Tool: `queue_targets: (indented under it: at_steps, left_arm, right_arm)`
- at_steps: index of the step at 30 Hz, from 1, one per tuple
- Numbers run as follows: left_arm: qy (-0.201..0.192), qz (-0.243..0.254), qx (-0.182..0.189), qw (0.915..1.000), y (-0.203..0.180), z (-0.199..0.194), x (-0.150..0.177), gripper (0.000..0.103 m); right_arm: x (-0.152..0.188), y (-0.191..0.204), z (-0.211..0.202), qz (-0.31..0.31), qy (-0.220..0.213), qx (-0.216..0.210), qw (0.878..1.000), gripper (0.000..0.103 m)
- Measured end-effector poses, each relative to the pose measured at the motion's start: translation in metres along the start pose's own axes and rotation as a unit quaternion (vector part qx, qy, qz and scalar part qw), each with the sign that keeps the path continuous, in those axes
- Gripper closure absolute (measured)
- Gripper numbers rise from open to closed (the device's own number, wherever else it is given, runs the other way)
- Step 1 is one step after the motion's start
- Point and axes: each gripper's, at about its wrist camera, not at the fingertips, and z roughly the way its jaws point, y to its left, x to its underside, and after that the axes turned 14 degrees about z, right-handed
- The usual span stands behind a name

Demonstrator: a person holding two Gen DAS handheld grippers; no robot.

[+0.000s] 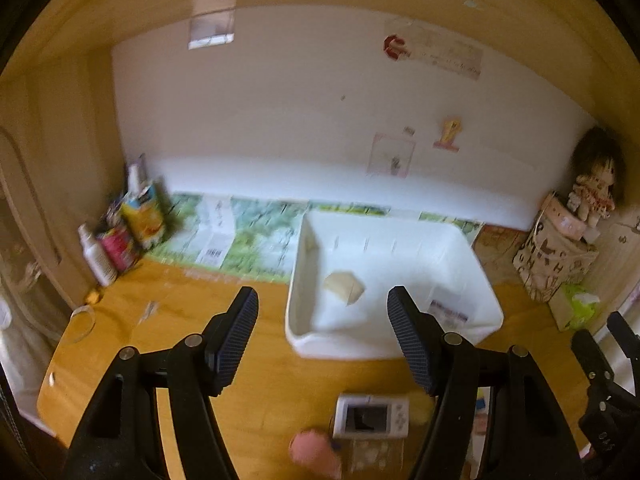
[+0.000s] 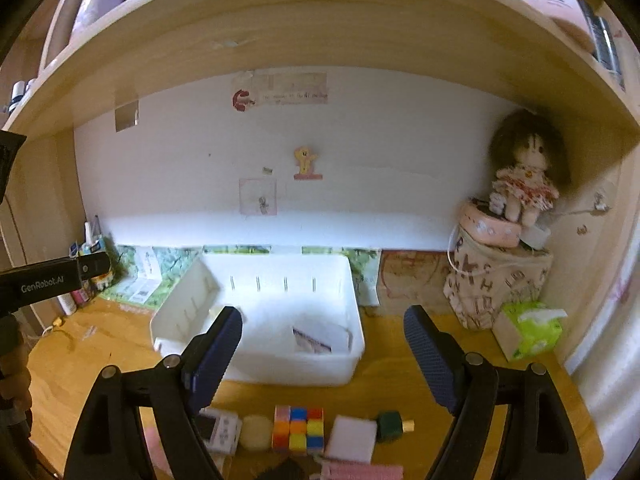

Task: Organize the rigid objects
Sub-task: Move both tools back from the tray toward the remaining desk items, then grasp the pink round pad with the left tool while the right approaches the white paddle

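A white plastic bin (image 1: 476,280) (image 2: 340,364) stands on the wooden desk; a beige block (image 1: 345,287) and a small printed card (image 2: 314,342) lie in it. My left gripper (image 1: 322,340) is open and empty, held above the desk in front of the bin. A small white handheld device (image 1: 372,416) (image 2: 218,430) lies below it. My right gripper (image 2: 322,360) is open and empty above a row of things: a pale round ball (image 2: 256,432), a colour cube (image 2: 298,428), a white block (image 2: 352,438) and a dark green bottle (image 2: 390,426).
Bottles and cartons (image 1: 132,224) stand at the back left. A patterned bag (image 2: 496,284) with a pink tin and a doll (image 2: 520,184) stands at the back right, with a green tissue pack (image 2: 532,330) beside it. A shelf (image 2: 320,28) hangs overhead.
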Motion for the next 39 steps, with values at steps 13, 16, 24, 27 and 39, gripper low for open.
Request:
queue_targets:
  at_steps: [13, 16, 24, 27, 39]
  left_arm:
    - [0.081, 0.001, -0.002, 0.9967, -0.003, -0.026, 0.053, 0.017]
    - [0.102, 0.01, -0.001, 0.9947, -0.008, -0.026, 0.063, 0.016]
    - [0.189, 0.009, 0.003, 0.982, -0.019, -0.007, 0.088, 0.016]
    - [0.222, 0.005, 0.011, 0.9749, -0.022, 0.005, 0.096, 0.016]
    - [0.347, -0.065, 0.063, 0.9335, -0.01, 0.068, 0.128, 0.016]
  right_arm:
    - [0.056, -0.029, -0.03, 0.025, 0.063, -0.022, 0.997, 0.019]
    - [0.069, -0.037, -0.03, 0.039, 0.084, -0.024, 0.995, 0.019]
    - [0.1, -0.055, -0.024, 0.053, 0.135, -0.006, 0.989, 0.019]
    - [0.109, -0.06, -0.017, 0.053, 0.161, 0.003, 0.986, 0.019]
    - [0.142, -0.063, 0.022, 0.045, 0.256, 0.038, 0.965, 0.019]
